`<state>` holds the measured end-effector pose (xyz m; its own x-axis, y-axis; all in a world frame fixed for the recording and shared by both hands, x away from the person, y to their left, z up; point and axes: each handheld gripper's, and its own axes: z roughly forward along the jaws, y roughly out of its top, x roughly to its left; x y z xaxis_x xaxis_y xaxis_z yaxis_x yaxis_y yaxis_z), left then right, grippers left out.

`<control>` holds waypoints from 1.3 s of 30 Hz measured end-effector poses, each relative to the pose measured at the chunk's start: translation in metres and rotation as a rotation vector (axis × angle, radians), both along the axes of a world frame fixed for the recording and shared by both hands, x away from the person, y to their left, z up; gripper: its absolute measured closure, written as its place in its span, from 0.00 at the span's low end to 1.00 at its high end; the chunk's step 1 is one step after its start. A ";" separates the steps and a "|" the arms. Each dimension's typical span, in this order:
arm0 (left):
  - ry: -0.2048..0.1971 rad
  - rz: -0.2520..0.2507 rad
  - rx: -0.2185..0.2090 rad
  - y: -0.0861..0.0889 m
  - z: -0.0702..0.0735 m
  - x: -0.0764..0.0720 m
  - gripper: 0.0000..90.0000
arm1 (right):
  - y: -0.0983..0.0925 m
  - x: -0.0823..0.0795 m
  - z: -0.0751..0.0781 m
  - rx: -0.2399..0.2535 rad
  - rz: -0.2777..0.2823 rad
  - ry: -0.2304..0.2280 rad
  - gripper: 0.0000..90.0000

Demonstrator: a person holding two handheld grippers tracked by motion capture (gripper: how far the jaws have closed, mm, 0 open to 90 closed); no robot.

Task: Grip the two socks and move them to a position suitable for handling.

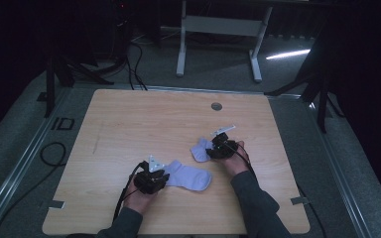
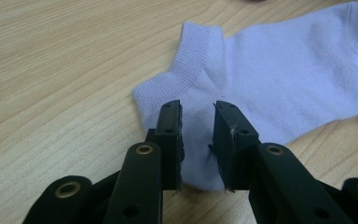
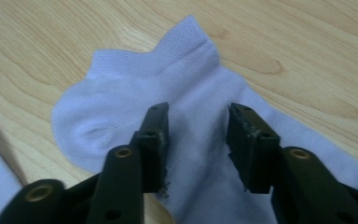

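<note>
my left gripper (image 1: 159, 174) sits low at the near left, jaws parted by a narrow gap, pointing right. my right gripper (image 1: 213, 150) is farther off to the right, jaws parted wider, pointing left. both forearms reach in from the near edge.

Your high view is dim: the room around the table (image 1: 129, 119) sinks into near black, and one bright streak of light (image 1: 287, 54) lies on the floor beyond it. Your two gripper views are brighter and evenly lit, with soft shadows under the pale socks (image 2: 279, 79). The nearest jaw parts blur at the bottom edge.
</note>
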<state>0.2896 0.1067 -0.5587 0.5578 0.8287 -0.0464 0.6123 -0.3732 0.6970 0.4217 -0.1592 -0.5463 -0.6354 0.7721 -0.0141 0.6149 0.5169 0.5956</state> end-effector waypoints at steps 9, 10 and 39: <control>0.013 0.007 -0.003 0.001 0.001 -0.005 0.79 | 0.008 -0.004 0.001 -0.005 0.006 0.002 0.91; 0.016 0.008 -0.003 0.002 0.001 -0.005 0.79 | 0.008 -0.004 0.001 -0.003 0.006 0.000 0.93; -0.006 0.042 -0.034 0.011 0.010 -0.013 0.75 | 0.011 -0.034 0.044 0.153 0.051 -0.048 0.96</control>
<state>0.2765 0.1177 -0.5490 0.5227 0.8495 -0.0718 0.6231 -0.3233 0.7122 0.3874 -0.1484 -0.5022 -0.6751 0.7345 0.0697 0.5591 0.4477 0.6978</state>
